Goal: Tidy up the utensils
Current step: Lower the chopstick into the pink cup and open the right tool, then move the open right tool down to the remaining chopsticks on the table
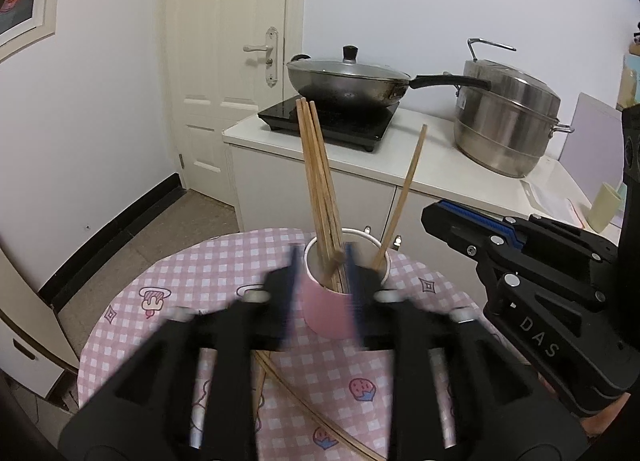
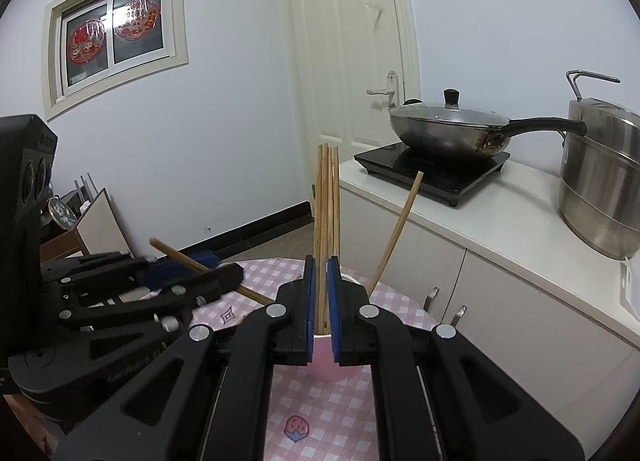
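A pink cup (image 1: 325,311) stands on the round table (image 1: 168,293) with several wooden chopsticks (image 1: 318,189) upright in it and one (image 1: 404,193) leaning right. My left gripper (image 1: 322,289) is blurred and open, with its fingers on either side of the cup. Two loose chopsticks (image 1: 304,405) lie on the cloth under it. My right gripper (image 2: 320,309) is nearly closed around the bundle of chopsticks (image 2: 327,205) above the cup (image 2: 324,357). It also shows at the right of the left wrist view (image 1: 460,221). One chopstick (image 2: 208,271) lies slanted by the left gripper (image 2: 192,277).
A white counter (image 1: 432,165) behind the table carries an induction hob with a lidded wok (image 1: 352,81) and a steel steamer pot (image 1: 508,117). A white door (image 1: 228,61) is at the back. A window (image 2: 116,33) is on the left wall.
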Motion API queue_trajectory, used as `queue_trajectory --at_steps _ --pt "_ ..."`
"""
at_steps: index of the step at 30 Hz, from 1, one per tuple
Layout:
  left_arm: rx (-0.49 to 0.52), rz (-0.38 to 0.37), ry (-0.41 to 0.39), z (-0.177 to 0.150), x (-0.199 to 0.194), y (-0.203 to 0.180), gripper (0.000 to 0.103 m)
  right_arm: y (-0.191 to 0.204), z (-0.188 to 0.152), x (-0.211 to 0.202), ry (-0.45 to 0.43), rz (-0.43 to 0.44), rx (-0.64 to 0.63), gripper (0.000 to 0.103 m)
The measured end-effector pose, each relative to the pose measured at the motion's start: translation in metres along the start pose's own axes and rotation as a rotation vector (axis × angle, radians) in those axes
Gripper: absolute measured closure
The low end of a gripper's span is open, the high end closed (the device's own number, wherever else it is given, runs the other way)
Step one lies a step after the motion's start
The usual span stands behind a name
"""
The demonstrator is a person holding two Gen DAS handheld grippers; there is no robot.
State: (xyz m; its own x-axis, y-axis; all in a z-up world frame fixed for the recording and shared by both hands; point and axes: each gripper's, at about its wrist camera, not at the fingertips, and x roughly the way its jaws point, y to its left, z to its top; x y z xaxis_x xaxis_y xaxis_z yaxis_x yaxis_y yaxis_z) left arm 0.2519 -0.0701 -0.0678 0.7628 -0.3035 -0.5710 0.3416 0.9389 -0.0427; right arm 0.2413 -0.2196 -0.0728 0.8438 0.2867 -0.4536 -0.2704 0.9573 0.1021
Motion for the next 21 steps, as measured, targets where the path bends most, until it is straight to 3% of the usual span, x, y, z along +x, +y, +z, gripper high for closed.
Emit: queue_trajectory --at_steps 1,15,21 --pt "-0.011 0.010 -0.032 -0.001 -0.007 0.001 0.049 0.000 0.000 -0.002 -0.001 0.001 0.000 0.097" --pt "0.014 0.064 -0.084 -0.008 -0.043 0.001 0.049 0.014 -0.004 -0.028 -0.027 0.010 -0.007 0.078" --pt "-0.001 0.091 -0.107 -0.017 -0.060 0.008 0.044 0.027 -0.007 -0.035 -0.031 0.022 -0.017 0.072"
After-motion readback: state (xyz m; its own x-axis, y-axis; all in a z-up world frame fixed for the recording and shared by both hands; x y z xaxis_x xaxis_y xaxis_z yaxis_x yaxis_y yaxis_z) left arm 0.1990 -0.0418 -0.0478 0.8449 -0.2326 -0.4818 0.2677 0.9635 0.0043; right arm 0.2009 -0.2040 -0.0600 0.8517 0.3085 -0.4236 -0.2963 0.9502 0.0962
